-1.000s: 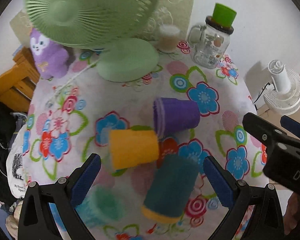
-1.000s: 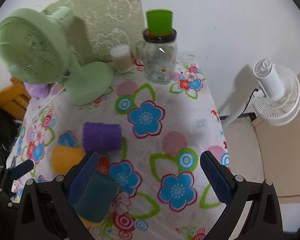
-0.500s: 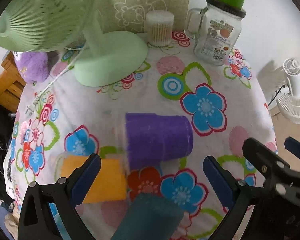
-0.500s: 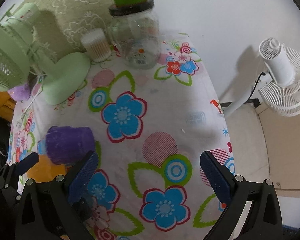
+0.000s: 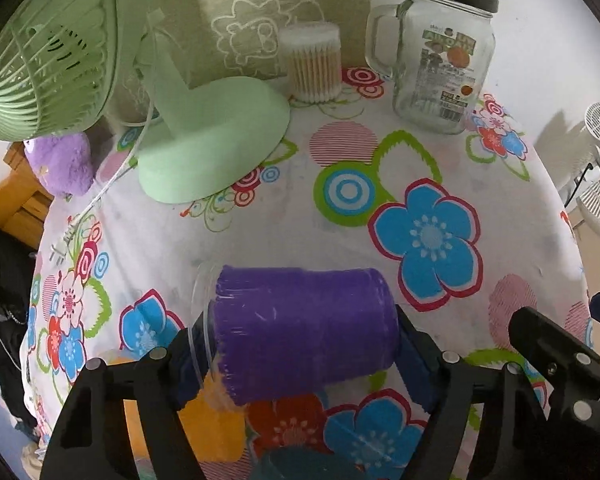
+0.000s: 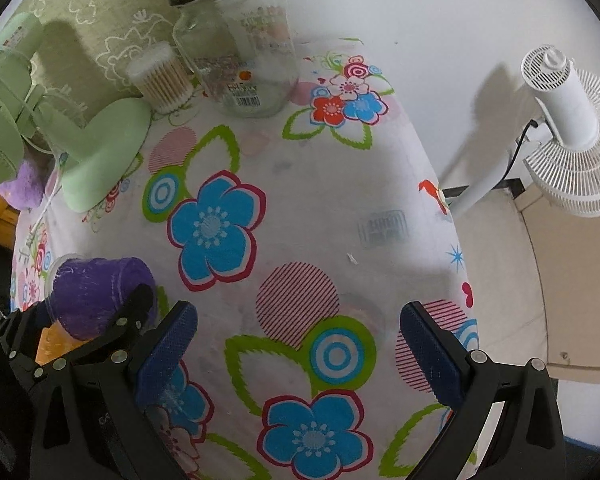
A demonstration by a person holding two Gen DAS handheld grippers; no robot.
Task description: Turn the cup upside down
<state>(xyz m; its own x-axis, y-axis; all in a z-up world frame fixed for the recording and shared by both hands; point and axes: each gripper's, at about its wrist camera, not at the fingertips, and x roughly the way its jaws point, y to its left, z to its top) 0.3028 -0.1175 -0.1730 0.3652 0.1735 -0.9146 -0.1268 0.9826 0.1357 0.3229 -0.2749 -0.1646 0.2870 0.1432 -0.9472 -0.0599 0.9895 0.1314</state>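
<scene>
Your left claw (image 5: 300,356) straddles the purple cup (image 5: 304,332), which lies on its side low in the frame; contact isn't clear. Your right claw (image 6: 298,340) gapes over the flowered tablecloth (image 6: 300,200). At upper right, the jar (image 5: 440,68) label is unreadable.

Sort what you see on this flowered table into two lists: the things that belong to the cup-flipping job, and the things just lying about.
Belongs to the job:
- purple cup, lying on its side
- left gripper, around that cup

Just lying about:
- orange cup
- green desk fan
- glass jar
- cotton swab tub
- purple plush toy
- white floor fan
</scene>
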